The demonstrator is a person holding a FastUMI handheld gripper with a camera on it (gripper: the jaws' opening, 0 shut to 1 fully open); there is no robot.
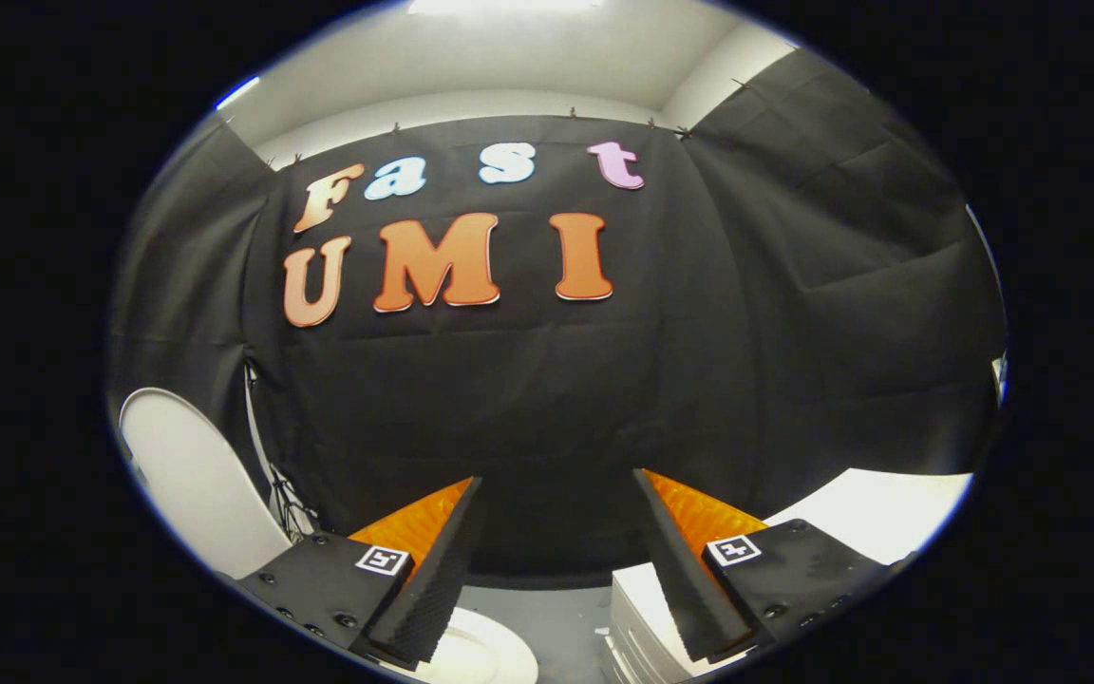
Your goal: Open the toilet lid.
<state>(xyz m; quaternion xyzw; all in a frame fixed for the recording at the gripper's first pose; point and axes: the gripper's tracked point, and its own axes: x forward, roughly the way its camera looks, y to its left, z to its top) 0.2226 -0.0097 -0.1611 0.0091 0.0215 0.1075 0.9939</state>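
Tongs [556, 570] hang spread and empty before the booth wall; off to their left the white toilet lid [191, 484] stands upright, the job seemingly done.

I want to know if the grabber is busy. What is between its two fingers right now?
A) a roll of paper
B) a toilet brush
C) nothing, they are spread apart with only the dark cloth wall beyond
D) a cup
C: the gripper is open, its fingers hold nothing, and the white toilet lid stands off to the side.
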